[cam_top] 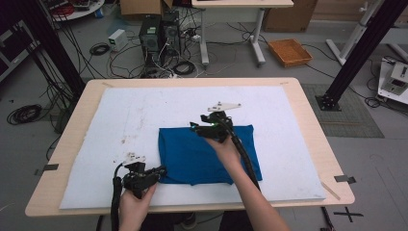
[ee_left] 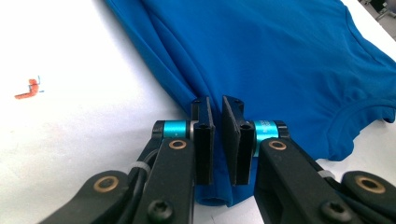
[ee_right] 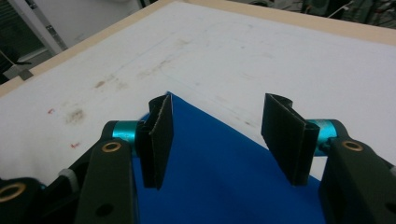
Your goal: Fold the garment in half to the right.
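Blue cotton-looking fabric is pinched between the left gripper's (ee_left: 217,140) jaws, which are nearly shut on a bunched fold at the near-left corner of the blue t-shirt (cam_top: 207,151), so that side looks anchored and ready to lift or drag. My guess is they grabbed the corner because that's where the layers stack up and a thin grip won't slip. The right gripper (ee_right: 224,140) is a different story: its jaws stand wide apart with nothing between the pads, hovering just over the shirt's far corner, where the blue edge comes to a point against the white mat (cam_top: 120,125). Looks like it's lining up for a matching grab on the far side, so both corners of the shirt can be moved together for a fold. The shirt itself lies flat, already folded over into a rough rectangle, on the near-middle part of the mat. In the left gripper view the neckline sits off to the right of the pinched fold. Mat covers most of the wooden counter (cam_top: 308,125), which sticks out as a border around it.
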Demonstrator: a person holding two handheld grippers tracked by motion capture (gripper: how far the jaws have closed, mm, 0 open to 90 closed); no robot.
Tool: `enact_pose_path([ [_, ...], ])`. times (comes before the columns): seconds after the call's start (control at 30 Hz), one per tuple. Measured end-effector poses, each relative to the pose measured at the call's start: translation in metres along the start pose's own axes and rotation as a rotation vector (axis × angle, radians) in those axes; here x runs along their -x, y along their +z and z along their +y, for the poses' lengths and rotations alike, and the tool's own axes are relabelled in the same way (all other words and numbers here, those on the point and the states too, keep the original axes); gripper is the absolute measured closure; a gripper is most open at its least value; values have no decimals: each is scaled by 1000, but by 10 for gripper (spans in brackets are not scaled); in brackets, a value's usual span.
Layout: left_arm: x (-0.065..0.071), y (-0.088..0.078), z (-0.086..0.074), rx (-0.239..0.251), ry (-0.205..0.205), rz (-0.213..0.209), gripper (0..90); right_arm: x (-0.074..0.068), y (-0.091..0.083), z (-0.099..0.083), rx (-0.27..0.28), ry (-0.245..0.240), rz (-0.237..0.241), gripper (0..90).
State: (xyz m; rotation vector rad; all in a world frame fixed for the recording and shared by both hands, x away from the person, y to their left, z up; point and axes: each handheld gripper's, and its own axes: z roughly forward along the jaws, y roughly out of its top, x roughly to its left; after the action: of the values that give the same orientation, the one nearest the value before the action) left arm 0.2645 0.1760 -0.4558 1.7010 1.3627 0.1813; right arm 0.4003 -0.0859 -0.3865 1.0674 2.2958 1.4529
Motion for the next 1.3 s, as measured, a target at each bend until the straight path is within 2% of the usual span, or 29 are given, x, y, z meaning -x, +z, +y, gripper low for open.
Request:
enact_pose_path([
  [0.2, 0, 0, 0, 0, 9, 4, 828, -17, 45, 11, -59, -6, 25, 492],
  [0.37, 0, 0, 0, 3, 12, 5, 828, -27, 90, 16, -156, -27, 18, 575],
  [0.47, 0, 0, 0, 2, 12, 3, 827, -34, 109, 19, -179, -30, 15, 625],
  [0.6, 0, 0, 0, 3, 6, -2, 827, -43, 133, 21, -248, -47, -18, 659],
  [0.73, 0, 0, 0, 4, 10, -3, 827, -49, 145, 21, -269, -59, -41, 667],
  [0.87, 0, 0, 0, 3, 12, -3, 826, -55, 152, 22, -285, -109, -70, 700],
  [0.97, 0, 1, 0, 3, 16, -3, 824, -58, 156, 21, -285, -127, -70, 748],
  [1.1, 1, 1, 0, 1, 21, 2, 824, -63, 163, 18, -326, -185, -99, 766],
  [1.3, 1, 1, 0, 1, 21, 4, 821, -64, 162, 18, -328, -189, -118, 855],
])
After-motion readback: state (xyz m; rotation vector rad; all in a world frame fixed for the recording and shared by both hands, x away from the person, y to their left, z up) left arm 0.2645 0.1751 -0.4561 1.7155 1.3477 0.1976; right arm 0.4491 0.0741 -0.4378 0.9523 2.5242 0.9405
